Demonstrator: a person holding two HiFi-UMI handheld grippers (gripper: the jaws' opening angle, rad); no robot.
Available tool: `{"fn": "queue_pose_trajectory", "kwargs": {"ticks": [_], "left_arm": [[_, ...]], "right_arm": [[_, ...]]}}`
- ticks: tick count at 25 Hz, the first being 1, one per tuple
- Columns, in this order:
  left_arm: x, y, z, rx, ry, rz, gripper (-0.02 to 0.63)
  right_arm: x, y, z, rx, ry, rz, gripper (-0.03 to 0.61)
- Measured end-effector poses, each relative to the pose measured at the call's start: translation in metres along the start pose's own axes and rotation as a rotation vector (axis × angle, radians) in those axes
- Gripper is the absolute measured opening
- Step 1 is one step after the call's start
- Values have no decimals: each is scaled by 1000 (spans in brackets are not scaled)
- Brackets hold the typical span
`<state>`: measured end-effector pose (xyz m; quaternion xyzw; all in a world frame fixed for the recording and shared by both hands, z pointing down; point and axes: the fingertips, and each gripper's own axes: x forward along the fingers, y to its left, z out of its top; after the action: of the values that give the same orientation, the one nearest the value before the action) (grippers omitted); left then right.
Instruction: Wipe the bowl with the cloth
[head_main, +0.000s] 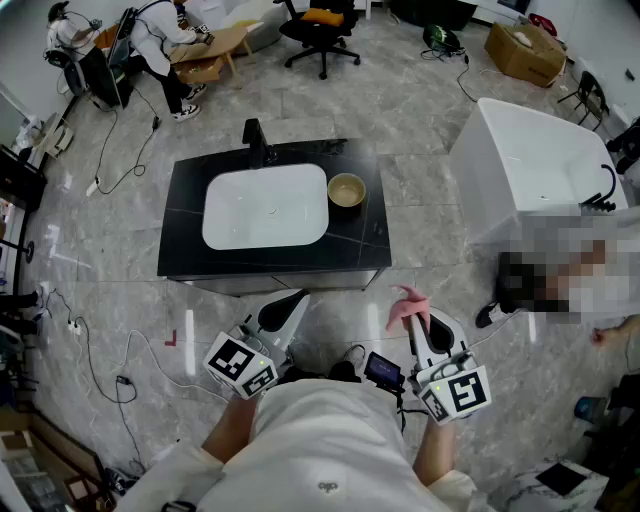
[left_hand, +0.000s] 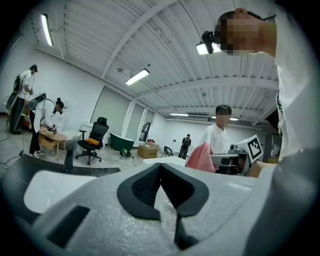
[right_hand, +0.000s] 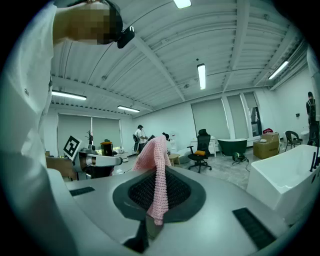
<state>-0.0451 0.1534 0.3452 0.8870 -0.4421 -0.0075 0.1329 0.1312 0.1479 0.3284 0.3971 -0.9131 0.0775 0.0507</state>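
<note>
A small tan bowl (head_main: 347, 189) stands on the black counter (head_main: 190, 225) just right of the white basin (head_main: 266, 206). My right gripper (head_main: 413, 320) is shut on a pink knitted cloth (head_main: 406, 305), held up near my body in front of the counter. In the right gripper view the cloth (right_hand: 156, 175) hangs out between the closed jaws. My left gripper (head_main: 292, 302) is shut with nothing in it, held low at the left, short of the counter's front edge. The left gripper view catches the pink cloth (left_hand: 202, 157) off to its right.
A black tap (head_main: 255, 142) stands behind the basin. A white bathtub (head_main: 535, 170) is to the right, with a person lying beside it. Two people work at a small table (head_main: 215, 45) far left. An office chair (head_main: 320, 30) and a cardboard box (head_main: 525, 50) stand at the back.
</note>
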Motion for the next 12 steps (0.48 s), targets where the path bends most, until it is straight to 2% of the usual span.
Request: {"fn": "queue_pose_trajectory", "kwargs": {"ticks": [12], "left_arm": [[17, -21, 5, 3, 10, -21, 12]], "right_arm": [[-20, -21, 9, 27, -36, -40, 15]]}}
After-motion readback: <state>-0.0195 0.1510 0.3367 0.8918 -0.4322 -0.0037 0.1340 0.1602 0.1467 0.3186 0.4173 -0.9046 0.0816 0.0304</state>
